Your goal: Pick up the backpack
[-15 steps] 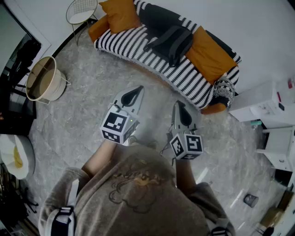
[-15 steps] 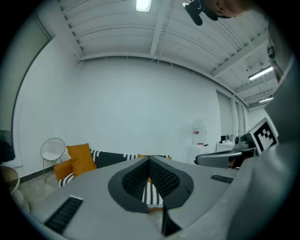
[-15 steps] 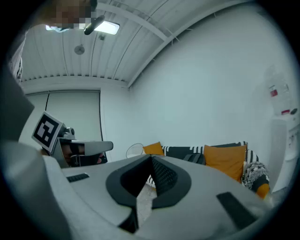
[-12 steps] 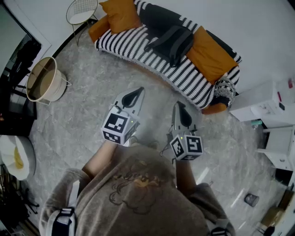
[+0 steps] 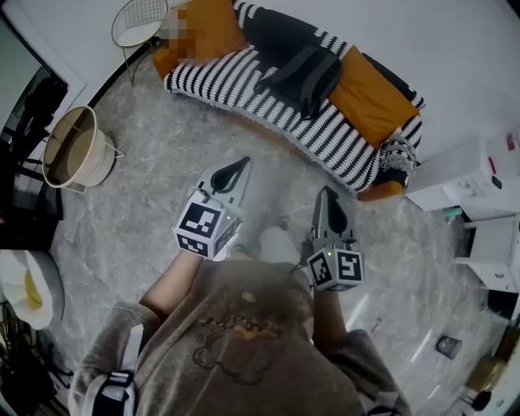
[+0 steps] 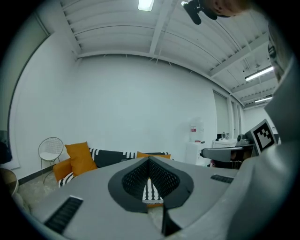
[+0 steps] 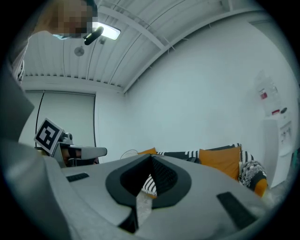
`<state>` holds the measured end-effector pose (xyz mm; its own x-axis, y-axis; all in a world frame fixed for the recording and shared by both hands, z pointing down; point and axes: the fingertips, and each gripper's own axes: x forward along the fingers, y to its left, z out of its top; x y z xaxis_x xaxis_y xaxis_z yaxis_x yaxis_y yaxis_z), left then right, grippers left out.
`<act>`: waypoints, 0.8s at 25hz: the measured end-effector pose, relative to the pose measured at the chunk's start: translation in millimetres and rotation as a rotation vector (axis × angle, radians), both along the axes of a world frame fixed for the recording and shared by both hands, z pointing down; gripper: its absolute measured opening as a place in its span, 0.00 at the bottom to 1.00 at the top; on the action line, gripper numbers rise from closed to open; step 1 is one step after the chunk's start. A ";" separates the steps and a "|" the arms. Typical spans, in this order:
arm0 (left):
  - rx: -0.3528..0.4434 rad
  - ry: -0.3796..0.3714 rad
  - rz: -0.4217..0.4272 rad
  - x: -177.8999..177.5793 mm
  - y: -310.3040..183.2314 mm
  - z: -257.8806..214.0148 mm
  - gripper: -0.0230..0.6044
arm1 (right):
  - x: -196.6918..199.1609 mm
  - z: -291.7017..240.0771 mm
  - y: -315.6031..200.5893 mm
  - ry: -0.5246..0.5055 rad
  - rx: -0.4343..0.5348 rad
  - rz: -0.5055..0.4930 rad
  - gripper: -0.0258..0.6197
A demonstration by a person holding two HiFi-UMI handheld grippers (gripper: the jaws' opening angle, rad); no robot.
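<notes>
Both the left gripper (image 5: 242, 162) and the right gripper (image 5: 327, 193) are squeezed fully closed on nothing, hanging over bare floor. The backpack (image 5: 305, 77) lies on the striped sofa (image 5: 244, 93) just beside an orange cushion (image 5: 370, 97), well apart from both. I'd walk straight in, spread the jaws before arriving and go for a strap rather than the bulky body. There's loads of open floor ahead, just mind the sofa's front edge, the basket (image 5: 69, 150) off left and the white cabinet (image 5: 463, 179) on the right.

One sofa (image 5: 268, 101), one backpack (image 5: 305, 73), one chair (image 5: 138, 20), one basket (image 5: 73, 148), two grippers (image 5: 236, 169) (image 5: 331, 199), three orange cushions (image 5: 221, 24) (image 5: 168, 58) (image 5: 370, 96).
</notes>
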<state>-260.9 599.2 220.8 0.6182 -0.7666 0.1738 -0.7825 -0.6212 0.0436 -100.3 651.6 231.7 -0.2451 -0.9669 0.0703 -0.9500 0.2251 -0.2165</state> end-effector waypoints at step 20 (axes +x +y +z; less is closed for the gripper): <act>-0.052 -0.004 0.029 17.9 -108.7 18.6 0.04 | 15.8 6.2 -104.8 -0.027 0.036 0.040 0.05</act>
